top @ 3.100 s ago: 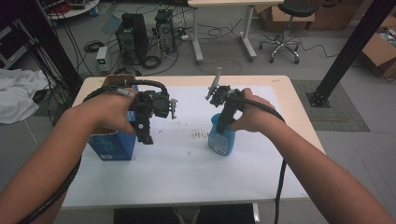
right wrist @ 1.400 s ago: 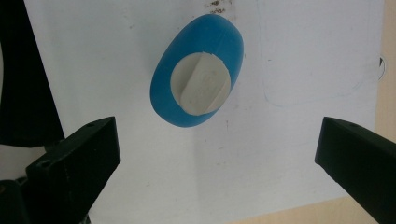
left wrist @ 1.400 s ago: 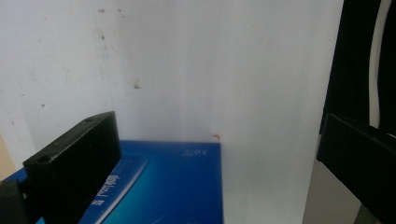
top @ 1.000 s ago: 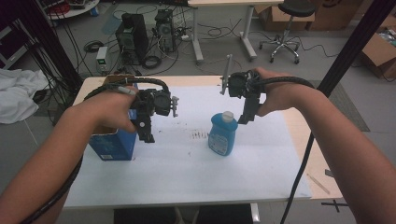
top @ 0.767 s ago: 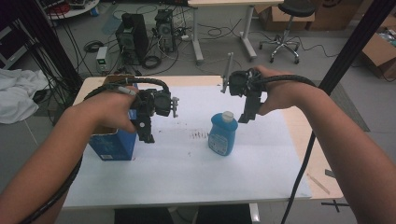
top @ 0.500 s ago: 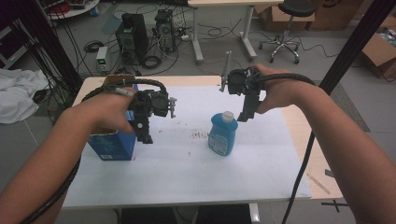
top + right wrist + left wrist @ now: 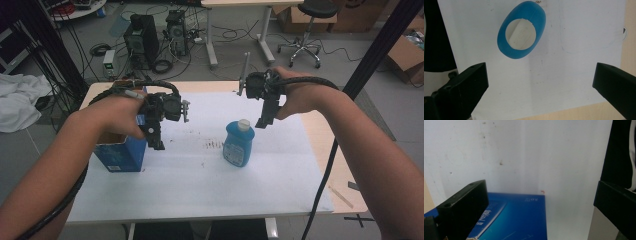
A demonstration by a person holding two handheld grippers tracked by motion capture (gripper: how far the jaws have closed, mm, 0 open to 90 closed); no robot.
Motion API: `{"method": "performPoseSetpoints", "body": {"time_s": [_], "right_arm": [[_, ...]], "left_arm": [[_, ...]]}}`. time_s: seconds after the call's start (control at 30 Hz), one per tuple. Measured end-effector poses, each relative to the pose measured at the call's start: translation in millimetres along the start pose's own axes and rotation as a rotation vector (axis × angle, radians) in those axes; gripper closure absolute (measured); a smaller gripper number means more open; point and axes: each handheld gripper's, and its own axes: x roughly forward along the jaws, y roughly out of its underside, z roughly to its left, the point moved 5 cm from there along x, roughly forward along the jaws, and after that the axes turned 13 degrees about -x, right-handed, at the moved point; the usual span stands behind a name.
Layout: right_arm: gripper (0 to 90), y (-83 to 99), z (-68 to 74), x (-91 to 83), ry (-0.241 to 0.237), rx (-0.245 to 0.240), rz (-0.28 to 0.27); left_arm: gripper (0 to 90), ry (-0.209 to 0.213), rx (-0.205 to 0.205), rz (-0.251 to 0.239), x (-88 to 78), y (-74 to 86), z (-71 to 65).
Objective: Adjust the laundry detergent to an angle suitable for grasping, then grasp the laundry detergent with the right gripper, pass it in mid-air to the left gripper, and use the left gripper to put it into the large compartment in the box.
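**Presently: both grippers released above bottle and box**

We note the blue bottle [image 7: 238, 145] standing upright near the middle of the white sheet [image 7: 200, 175] that covers the table [image 7: 345, 185]. Its white cap [image 7: 243, 124] is on. The right gripper [image 7: 263, 120] hangs just above and behind the bottle, jaws spread wide, grasping nothing. In the right gripper view we see the bottle [image 7: 521, 32] from overhead, lying ahead of the jaws and towards the left one, not between them.

We find the left gripper [image 7: 156, 142] at the right edge of the blue carton box [image 7: 120, 152], which stands at the left of the sheet, well apart from the bottle. In the left gripper view the jaws are parted, the box top [image 7: 516, 220] sitting low between them; whether the left jaw touches it we cannot tell.

Nothing stands between bottle and box except faint dark marks [image 7: 214, 145] on the sheet. Beyond the table we record computer towers [image 7: 157, 37], cables and an office stool [image 7: 305, 20] on the floor.
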Motion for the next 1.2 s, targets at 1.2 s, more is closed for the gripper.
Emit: {"method": "performPoseSetpoints", "body": {"time_s": [1.2], "right_arm": [[0.0,35.2,36.5,5.5,0.102,0.144,-0.252]], "left_arm": [[0.1,-0.011,0.041,-0.025,-3.0,-1.2,-8.3]]}}
